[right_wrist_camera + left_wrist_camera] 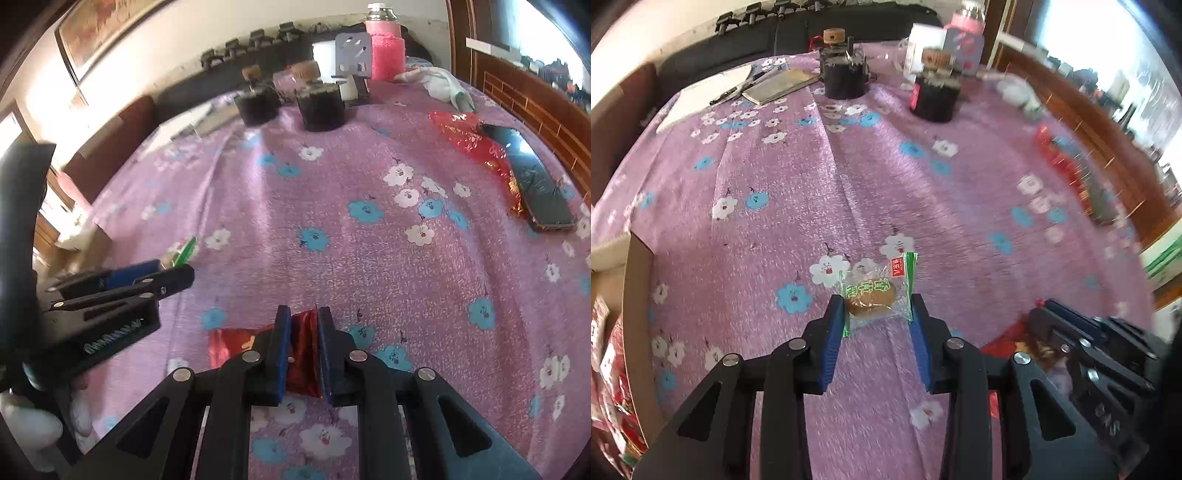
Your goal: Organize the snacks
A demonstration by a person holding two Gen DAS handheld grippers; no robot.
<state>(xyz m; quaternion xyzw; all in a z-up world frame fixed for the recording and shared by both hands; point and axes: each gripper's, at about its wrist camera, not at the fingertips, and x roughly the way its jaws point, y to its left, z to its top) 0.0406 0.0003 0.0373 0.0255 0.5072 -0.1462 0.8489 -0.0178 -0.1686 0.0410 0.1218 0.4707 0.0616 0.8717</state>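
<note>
Left gripper (877, 314) pinching green-printed clear cake packet (877, 291) between blue pads, right gripper (300, 325) clamped on red foil snack wrapper (303, 354), both over purple floral tablecloth (849, 184)

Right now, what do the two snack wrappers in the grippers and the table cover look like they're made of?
Green-edged wrapper: clear glossy plastic film; the brown cake shows through.
Red wrapper: shiny film, probably metallised foil; it creases sharply and glints.
Table cover: pink flowered sheet, probably foamed plastic or textured cloth; its pebbled surface sparkles and holds soft folds.
</note>
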